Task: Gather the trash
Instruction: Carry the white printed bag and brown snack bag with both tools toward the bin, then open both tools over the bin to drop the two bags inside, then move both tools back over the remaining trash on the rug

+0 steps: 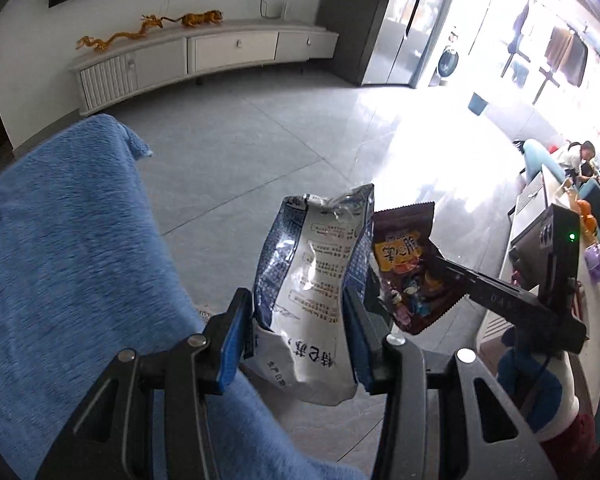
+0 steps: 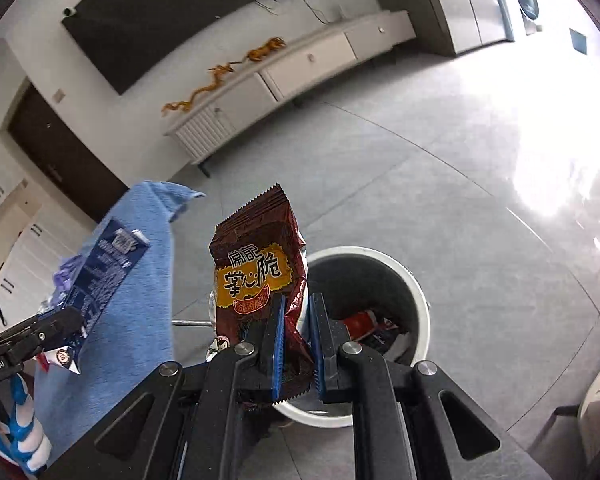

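Blue fleece blanket (image 1: pixel 72 248) fills the space left of the left gripper (image 1: pixel 300 320); from the right wrist camera it hangs left of and beyond the right gripper (image 2: pixel 296 336).

White-rimmed trash bin (image 2: pixel 420 300) stands on the grey tile floor (image 1: pixel 260 140), directly beyond and just below the right gripper's tips. Red and dark wrappers (image 2: pixel 374 326) lie inside it.

White-and-blue snack bag (image 1: pixel 312 280): clamped between the left gripper's blue pads (image 1: pixel 232 340), standing upright above them, its lower end hanging below. Left jaws closed on it.

Brown snack packet (image 2: pixel 260 268): pinched at its lower right edge between the right gripper's pads (image 2: pixel 278 344), standing upright, in front of the bin's near rim. Right jaws closed on it.

From the left wrist camera, the brown packet sits just right of the white-and-blue bag; touching or apart, cannot tell.
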A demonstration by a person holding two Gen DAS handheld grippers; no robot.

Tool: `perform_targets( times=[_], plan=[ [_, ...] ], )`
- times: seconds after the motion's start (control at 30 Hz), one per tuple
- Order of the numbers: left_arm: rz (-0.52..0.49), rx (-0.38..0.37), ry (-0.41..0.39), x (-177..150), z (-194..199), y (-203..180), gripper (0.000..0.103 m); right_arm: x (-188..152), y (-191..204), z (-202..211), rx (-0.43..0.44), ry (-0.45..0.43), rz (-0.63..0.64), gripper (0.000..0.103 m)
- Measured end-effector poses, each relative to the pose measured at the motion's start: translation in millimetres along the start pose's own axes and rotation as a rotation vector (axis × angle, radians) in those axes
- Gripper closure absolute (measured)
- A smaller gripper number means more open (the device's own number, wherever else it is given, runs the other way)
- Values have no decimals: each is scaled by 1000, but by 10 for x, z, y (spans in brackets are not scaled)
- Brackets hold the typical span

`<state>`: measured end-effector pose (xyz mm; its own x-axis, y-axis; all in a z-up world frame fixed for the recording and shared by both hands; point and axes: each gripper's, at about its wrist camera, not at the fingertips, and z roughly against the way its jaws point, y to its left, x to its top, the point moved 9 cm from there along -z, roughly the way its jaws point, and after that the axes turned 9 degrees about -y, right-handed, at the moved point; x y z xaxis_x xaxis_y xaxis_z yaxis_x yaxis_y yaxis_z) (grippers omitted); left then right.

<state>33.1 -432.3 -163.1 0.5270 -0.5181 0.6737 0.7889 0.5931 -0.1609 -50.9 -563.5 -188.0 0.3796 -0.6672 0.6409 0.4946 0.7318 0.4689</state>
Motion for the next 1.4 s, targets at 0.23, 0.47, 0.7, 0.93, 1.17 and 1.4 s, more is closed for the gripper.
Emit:
perform_targets(
  times=[0.23,0.47,0.7,0.93,1.17,1.4],
  plan=[
    [18,3,62,-1,-480,-190,58,-30,-102,-245,-39,24,0,91],
    [77,-64,96,34,-708,-234,55,-15,-143,-370,-65,33,-2,61],
    [91,-76,54,100,-454,-145,54,-24,-105,-296,-72,24,-1,59],
    [69,-41,-24,120,62,42,54,95,92,-81,-54,-16,20,59],
    [91,-7,-131,142,780,377,54,233,576,246,-4,-71,74,59],
    [96,38,-250,69,1587,618,53,291,1168,606,62,-124,149,59]
  ],
)
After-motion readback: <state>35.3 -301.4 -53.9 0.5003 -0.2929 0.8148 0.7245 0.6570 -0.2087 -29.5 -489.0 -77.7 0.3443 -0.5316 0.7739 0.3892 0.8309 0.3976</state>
